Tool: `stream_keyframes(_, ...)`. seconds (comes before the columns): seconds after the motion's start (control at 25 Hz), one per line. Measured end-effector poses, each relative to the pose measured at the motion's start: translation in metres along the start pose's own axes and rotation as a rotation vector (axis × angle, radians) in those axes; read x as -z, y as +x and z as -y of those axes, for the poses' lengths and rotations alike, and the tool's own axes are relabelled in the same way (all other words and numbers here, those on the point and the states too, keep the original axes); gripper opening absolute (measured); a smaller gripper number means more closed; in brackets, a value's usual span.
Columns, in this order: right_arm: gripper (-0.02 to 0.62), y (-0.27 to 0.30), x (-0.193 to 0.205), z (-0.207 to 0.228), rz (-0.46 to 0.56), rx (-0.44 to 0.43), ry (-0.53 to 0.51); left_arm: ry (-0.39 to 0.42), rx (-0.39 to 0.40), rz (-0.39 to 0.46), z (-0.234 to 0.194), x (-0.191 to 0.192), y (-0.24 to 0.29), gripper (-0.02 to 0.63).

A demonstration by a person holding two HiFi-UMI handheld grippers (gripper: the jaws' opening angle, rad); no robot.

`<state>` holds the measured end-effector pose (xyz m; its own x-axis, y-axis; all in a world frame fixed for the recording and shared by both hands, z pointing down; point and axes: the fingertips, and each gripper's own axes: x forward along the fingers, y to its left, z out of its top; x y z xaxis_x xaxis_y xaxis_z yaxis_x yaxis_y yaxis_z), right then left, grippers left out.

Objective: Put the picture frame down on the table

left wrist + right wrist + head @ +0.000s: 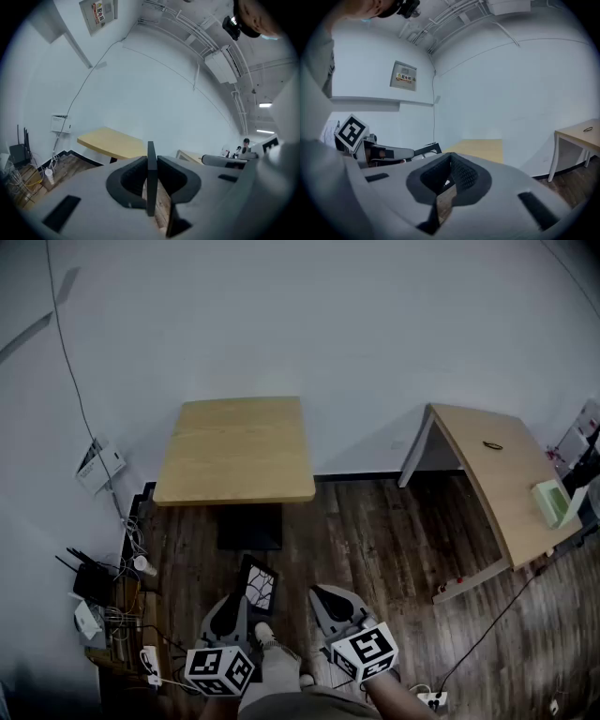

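The picture frame (260, 586) is black with a web-like picture; it hangs low over the dark wood floor, short of the table. My left gripper (246, 596) is shut on the frame's left side. In the left gripper view the frame's thin dark edge (151, 178) stands upright between the closed jaws (150, 185). My right gripper (324, 595) hangs beside it at the right, shut and holding nothing (448, 161). The light wooden table (234, 448) stands ahead against the white wall, its top bare (110, 143) (480, 149).
A second wooden table (497, 474) stands tilted at the right, with a green box (551, 501) on it. A router, cables and small devices (98, 601) crowd the floor at the left wall. A power strip (432, 699) lies on the floor near my right foot.
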<state>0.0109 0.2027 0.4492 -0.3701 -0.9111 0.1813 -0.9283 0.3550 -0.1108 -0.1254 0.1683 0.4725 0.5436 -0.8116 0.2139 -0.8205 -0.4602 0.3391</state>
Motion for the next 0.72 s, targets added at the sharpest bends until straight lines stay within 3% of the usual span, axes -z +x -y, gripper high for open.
stream_keyframes(0.36,0.000,-0.053,0.013,-0.027,0.018,-0.023,0.014,-0.004,-0.020,0.016,0.025,0.015,-0.060,0.063)
stream_keyframes(0.72,0.000,-0.060,0.006,-0.030,0.056,-0.054,0.046,0.001,-0.039,0.032,0.033,0.011,-0.069,0.063)
